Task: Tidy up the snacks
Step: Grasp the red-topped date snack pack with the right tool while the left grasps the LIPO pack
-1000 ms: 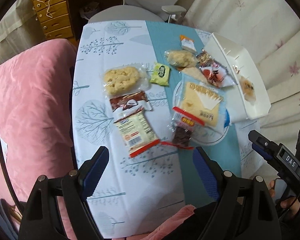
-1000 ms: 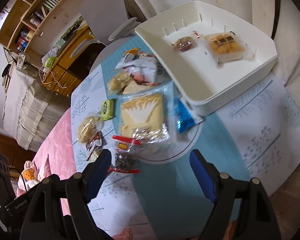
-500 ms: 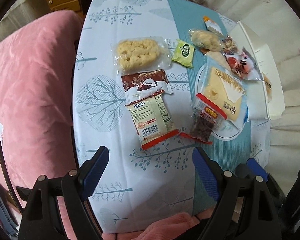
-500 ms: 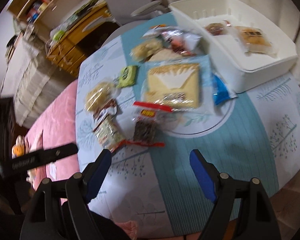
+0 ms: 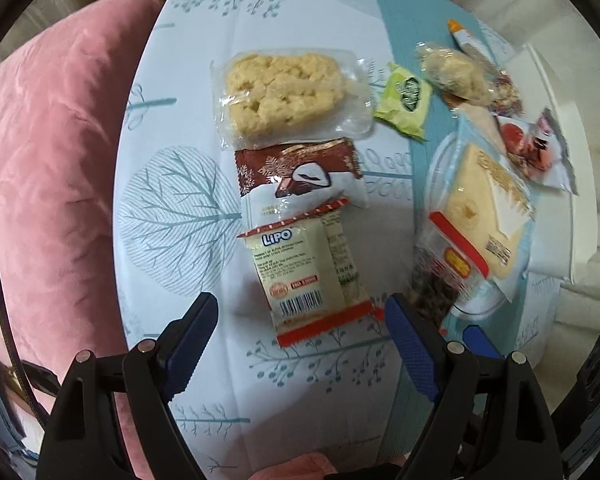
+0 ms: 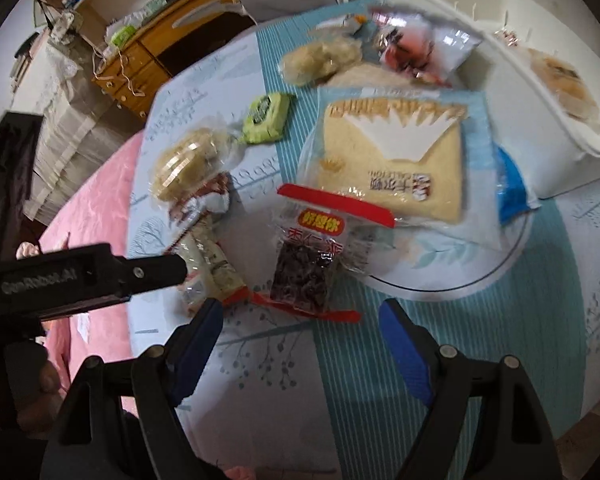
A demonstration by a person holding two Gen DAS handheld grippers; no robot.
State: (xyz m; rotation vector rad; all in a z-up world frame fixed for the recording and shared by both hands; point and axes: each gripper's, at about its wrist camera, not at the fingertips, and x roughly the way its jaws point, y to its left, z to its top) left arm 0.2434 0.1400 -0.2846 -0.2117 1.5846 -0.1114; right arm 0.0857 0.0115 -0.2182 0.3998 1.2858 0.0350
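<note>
Both grippers have descended closer to the table since the earlier frames. Left gripper [image 5: 302,326]: jaws wide apart, holding nothing. Lipo packet [image 5: 306,270] lies flat just ahead of it, long axis running away from the fingers, barcode end nearest, far end overlapping the brown packet [image 5: 300,172]. Bare tablecloth [image 5: 172,208] borders its left. Right gripper [image 6: 300,332]: jaws wide apart, empty, dark snack bag [image 6: 306,268] just ahead.

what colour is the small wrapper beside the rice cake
Light green wrapper, clearest in the left wrist view.
</note>
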